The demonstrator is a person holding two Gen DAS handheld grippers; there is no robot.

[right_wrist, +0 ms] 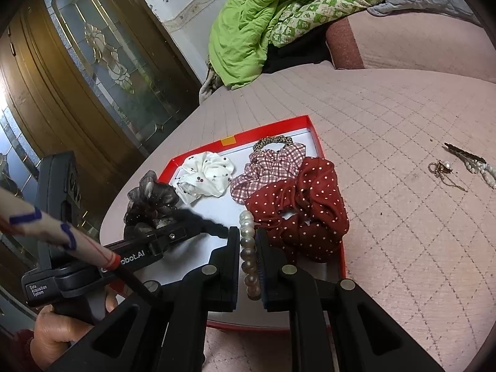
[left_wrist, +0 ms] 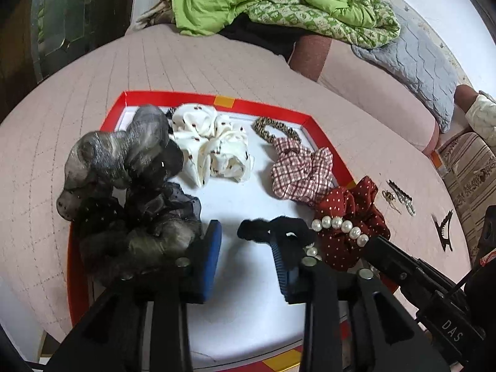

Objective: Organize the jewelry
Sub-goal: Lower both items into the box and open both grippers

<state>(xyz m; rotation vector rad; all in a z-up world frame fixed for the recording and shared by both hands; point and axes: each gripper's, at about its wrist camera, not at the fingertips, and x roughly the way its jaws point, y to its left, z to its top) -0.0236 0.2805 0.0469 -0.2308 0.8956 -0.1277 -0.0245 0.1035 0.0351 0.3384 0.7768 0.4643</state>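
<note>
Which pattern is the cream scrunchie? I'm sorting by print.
Small dark dots on cream scrunchie; clearest in the left wrist view.

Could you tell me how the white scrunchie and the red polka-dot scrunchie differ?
The white scrunchie is cream with sparse dark specks; the red polka-dot scrunchie is dark red with dense white dots. The white one lies wholly inside the red tray; the red one overhangs its edge. Both are gathered fabric rings.

R fingers (right_wrist: 254,245) clamp pearl string (right_wrist: 249,254).
</note>
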